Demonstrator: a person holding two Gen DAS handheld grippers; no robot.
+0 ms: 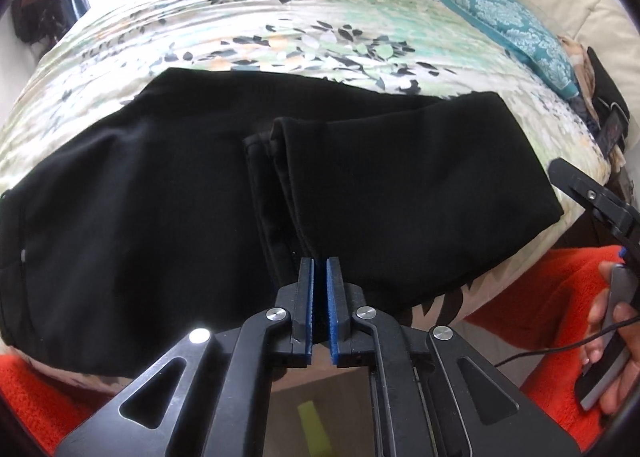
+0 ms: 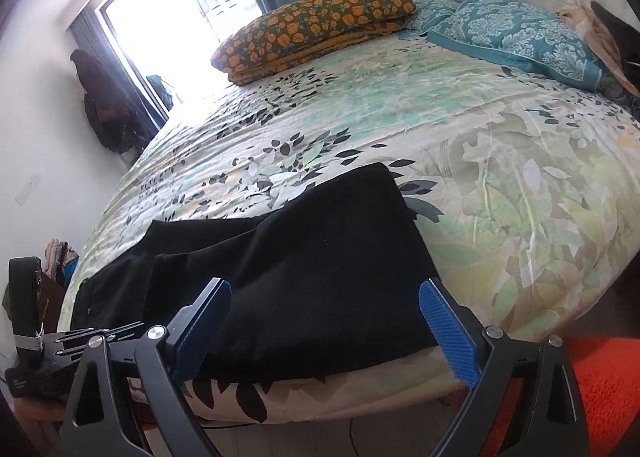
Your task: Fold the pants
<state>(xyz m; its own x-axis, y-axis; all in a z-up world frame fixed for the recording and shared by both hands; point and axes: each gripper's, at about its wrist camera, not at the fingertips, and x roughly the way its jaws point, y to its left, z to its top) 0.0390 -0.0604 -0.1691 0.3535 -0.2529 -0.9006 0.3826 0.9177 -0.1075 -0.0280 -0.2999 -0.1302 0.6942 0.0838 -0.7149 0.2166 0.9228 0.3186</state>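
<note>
Black soft fabric pants (image 1: 360, 177) half-folded beyond both fingertips | left gripper (image 1: 320, 273) pinched narrow on hem edge | right gripper (image 2: 328, 321) wide, empty | next: grip, fold over.

One pair of black pants (image 2: 288, 269) at six o'clock, two teal damask pillows (image 2: 516, 37) at one o'clock, one folded orange-flowered quilt (image 2: 316, 25) at twelve, two grippers.
</note>
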